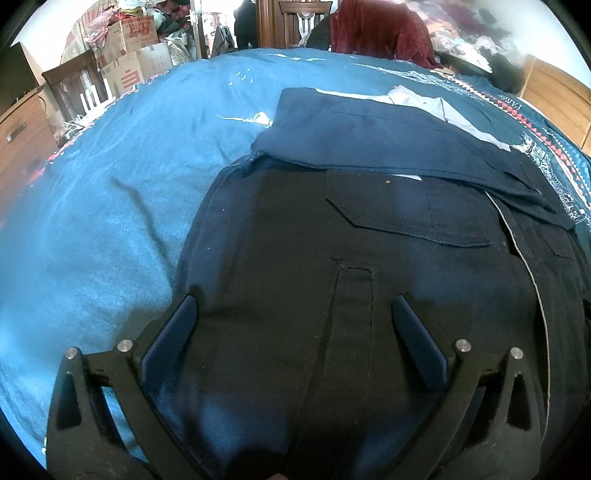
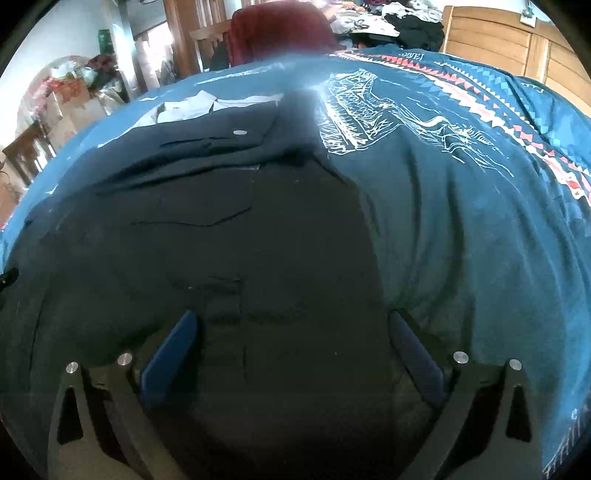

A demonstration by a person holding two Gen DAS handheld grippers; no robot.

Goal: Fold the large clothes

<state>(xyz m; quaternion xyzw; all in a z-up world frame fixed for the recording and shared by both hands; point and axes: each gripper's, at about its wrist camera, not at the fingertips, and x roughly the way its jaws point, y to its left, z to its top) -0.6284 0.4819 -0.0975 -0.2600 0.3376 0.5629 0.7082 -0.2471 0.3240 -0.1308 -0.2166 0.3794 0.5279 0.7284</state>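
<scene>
Dark navy trousers [image 1: 295, 229] lie folded on the blue bedspread [image 1: 110, 192], a back pocket [image 1: 406, 218] facing up and a pale lining [image 1: 417, 103] showing at the far end. My left gripper [image 1: 293, 306] hangs open just over the near part, a belt loop [image 1: 351, 295] between its blue fingers [image 1: 177, 332], nothing pinched. In the right wrist view the same trousers [image 2: 207, 240] fill the left and middle. My right gripper [image 2: 293, 321] stands open over their near right part, close to the cloth's right edge, with nothing gripped.
A dark red garment [image 1: 376, 29] hangs over a chair at the far side of the bed. Cardboard boxes [image 1: 129, 48] and a wooden cabinet [image 1: 22, 133] stand far left. A wooden headboard [image 2: 517, 40] and a heap of clothes [image 2: 399, 18] lie far right.
</scene>
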